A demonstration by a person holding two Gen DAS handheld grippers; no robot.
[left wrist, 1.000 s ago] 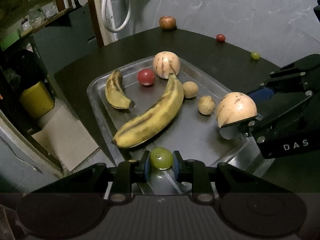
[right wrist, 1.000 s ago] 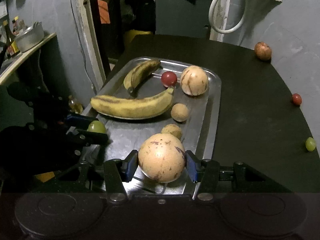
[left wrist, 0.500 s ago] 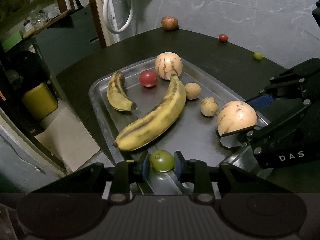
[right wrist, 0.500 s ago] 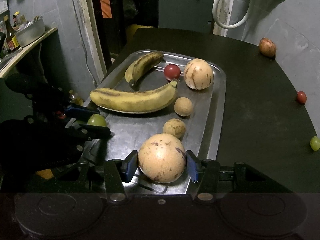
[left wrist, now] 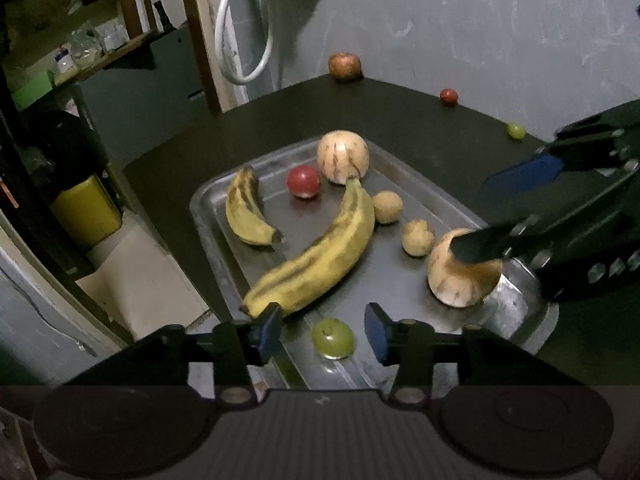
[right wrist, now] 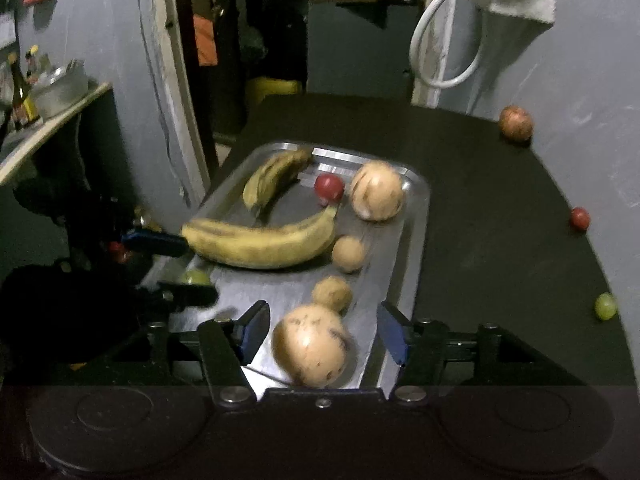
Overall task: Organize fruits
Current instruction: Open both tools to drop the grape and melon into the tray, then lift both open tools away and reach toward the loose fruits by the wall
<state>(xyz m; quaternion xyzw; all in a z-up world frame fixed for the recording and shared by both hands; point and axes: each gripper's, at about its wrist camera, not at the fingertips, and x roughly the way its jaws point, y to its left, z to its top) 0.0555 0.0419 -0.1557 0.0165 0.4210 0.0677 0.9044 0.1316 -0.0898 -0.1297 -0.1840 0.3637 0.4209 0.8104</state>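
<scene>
A steel tray (left wrist: 208,208) on a dark table holds two bananas (left wrist: 316,256), a red fruit (left wrist: 303,181), a round tan fruit (left wrist: 343,156) and two small brown fruits (left wrist: 417,237). My left gripper (left wrist: 323,330) is open; a green grape (left wrist: 333,338) lies on the tray between its fingers, untouched. My right gripper (right wrist: 323,332) is open around a large tan round fruit (right wrist: 310,350) that rests on the tray (right wrist: 416,240). In the left wrist view that fruit (left wrist: 460,284) sits under the right gripper's fingers (left wrist: 480,246).
Loose on the table near the wall lie a brown-red fruit (right wrist: 515,123), a small red fruit (right wrist: 579,219) and a green grape (right wrist: 605,306). A white hose (left wrist: 240,40) hangs at the back. A yellow container (left wrist: 86,210) stands on the floor to the left.
Both grippers opened. The left one let the green grape down onto the tray; the right one let go of the large tan fruit, which now rests on the tray. Both drew back slightly.
</scene>
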